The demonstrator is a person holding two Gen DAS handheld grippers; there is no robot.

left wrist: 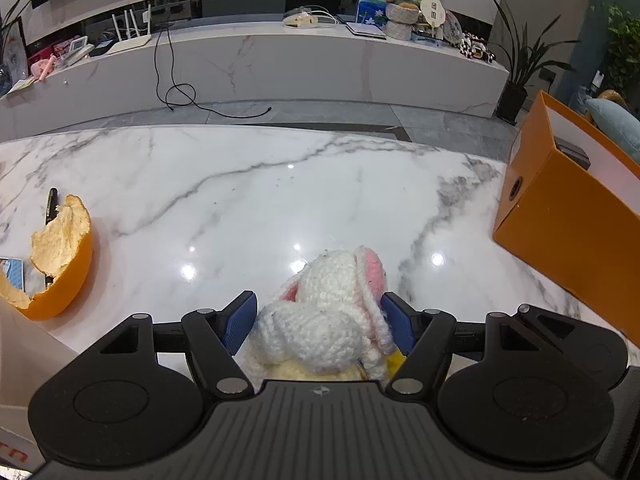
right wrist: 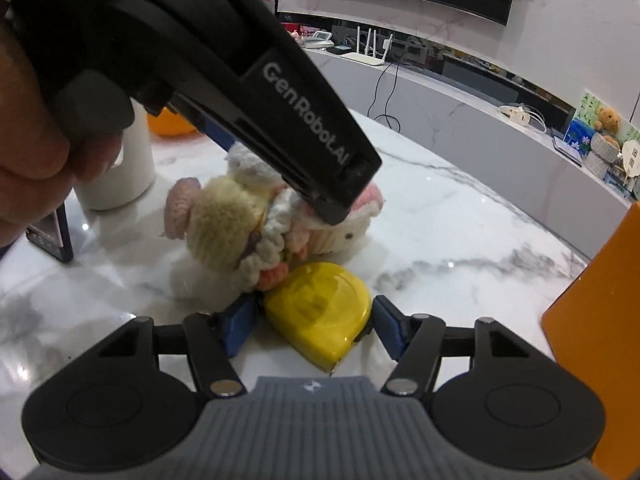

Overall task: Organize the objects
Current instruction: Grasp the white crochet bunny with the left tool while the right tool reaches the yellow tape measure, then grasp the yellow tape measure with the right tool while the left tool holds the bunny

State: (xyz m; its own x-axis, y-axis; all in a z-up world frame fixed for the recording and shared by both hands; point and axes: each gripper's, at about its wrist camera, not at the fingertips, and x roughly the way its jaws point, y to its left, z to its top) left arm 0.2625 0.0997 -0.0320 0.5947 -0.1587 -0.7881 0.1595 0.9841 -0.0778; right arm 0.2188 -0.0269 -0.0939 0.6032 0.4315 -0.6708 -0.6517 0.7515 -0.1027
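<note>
A crocheted white bunny with pink ears lies on the marble table, between the blue pads of my left gripper, which is shut on it. In the right wrist view the same bunny lies on its side under the left gripper's black housing. A yellow tape measure rests against the bunny's near side. My right gripper straddles the tape measure, and its blue pads meet the case's two sides.
An orange box stands at the table's right edge. Half an orange peel and a black pen lie at the left. A white cylinder and a dark phone stand beyond the bunny, beside a person's hand.
</note>
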